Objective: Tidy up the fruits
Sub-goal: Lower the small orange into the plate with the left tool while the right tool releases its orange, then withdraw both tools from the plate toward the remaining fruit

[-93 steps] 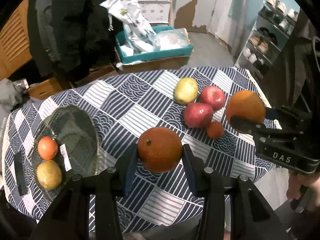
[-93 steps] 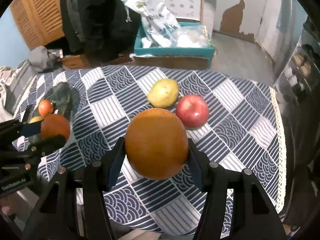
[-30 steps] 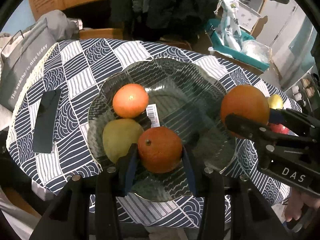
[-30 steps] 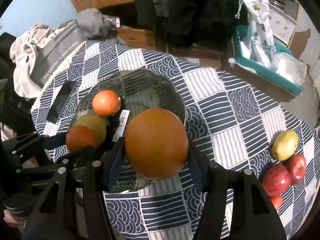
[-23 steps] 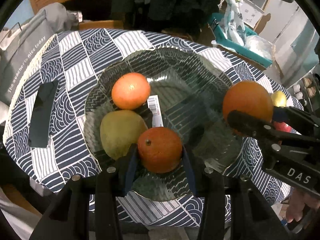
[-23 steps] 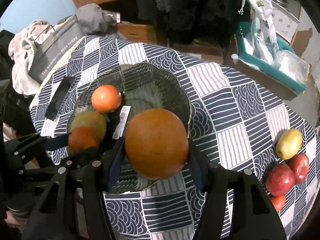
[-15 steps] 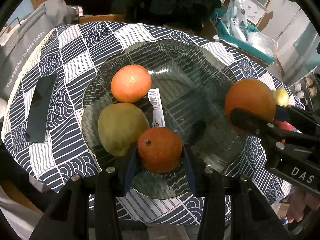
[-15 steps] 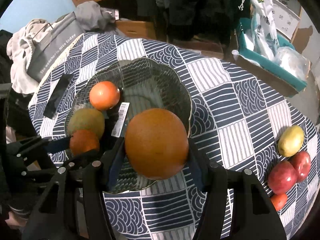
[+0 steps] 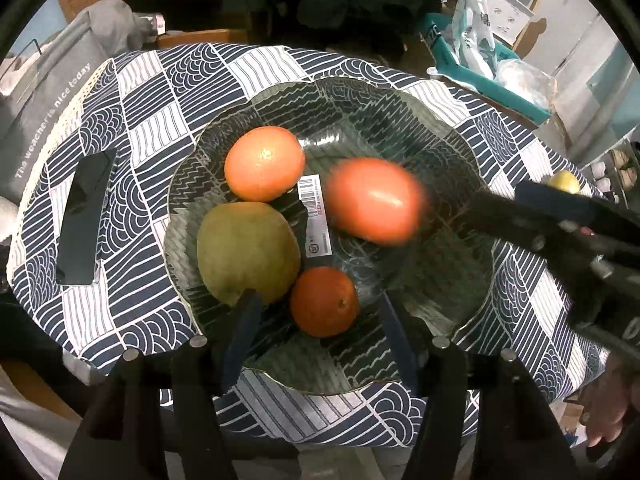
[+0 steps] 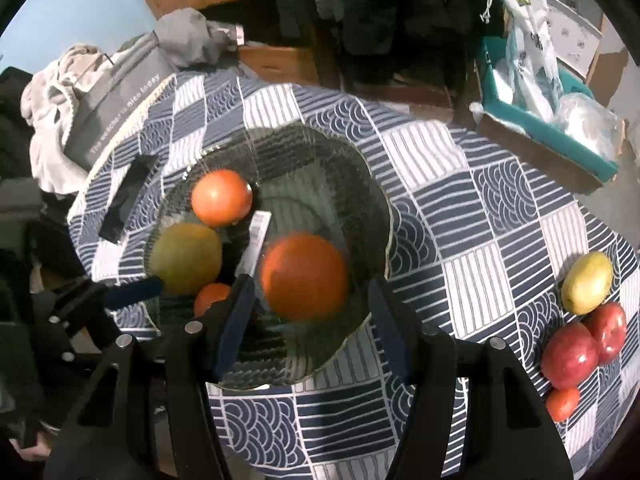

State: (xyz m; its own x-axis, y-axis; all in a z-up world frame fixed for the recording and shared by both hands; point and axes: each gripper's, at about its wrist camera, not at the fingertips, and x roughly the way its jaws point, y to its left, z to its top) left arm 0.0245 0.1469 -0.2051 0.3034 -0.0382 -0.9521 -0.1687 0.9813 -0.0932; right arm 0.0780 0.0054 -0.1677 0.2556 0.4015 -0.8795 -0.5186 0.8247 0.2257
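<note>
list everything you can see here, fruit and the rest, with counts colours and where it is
glass plate: 1, clear dark-tinted, left half of the table
oranges in the plate: 3, orange; far one, small near one, large blurred one in the middle
green pear: 1, yellow-green, left side of the plate
barcode label: 1, white, on the plate's centre
yellow pear: 1, table's right edge
red apples: 2, below the yellow pear
small orange fruit: 1, below the apples
black phone: 1, left of the plate
tablecloth: 1, navy and white
teal box: 1, floor behind the table
left gripper: jaws open, over the plate's near rim
right gripper: jaws open, over the plate
</note>
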